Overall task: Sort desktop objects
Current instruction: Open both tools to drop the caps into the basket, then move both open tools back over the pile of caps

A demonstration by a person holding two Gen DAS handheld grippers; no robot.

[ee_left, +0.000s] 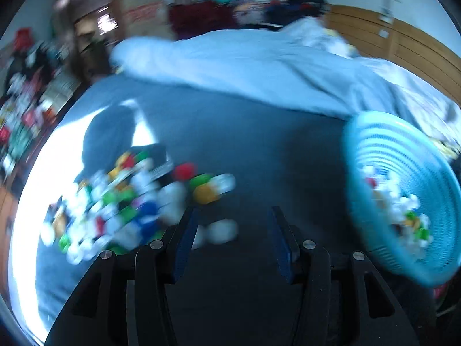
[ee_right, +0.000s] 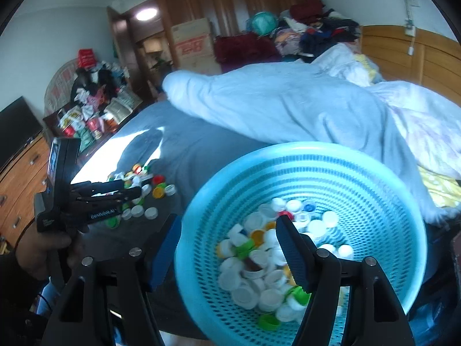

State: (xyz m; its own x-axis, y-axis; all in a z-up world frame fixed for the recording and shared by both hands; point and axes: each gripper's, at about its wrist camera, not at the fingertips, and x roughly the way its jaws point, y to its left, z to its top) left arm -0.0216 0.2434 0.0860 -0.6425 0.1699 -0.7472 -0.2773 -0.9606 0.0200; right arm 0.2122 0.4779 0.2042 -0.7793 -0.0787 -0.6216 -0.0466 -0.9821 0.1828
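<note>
Right gripper (ee_right: 227, 227) jaws apart over basket (ee_right: 374, 173), bottle caps (ee_right: 253, 274) inside

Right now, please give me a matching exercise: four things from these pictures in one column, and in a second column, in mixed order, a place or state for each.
Column one:
1. blue basket
2. loose pile of caps
3. left gripper
4. right gripper

Column two:
A. open, one finger over the caps in the basket
B. over the loose caps on the bed
C. partly filled with caps, mostly white
D. lies on the grey bedsheet, outside the basket

Pairs: 1-C, 2-D, 3-B, 4-A
</note>
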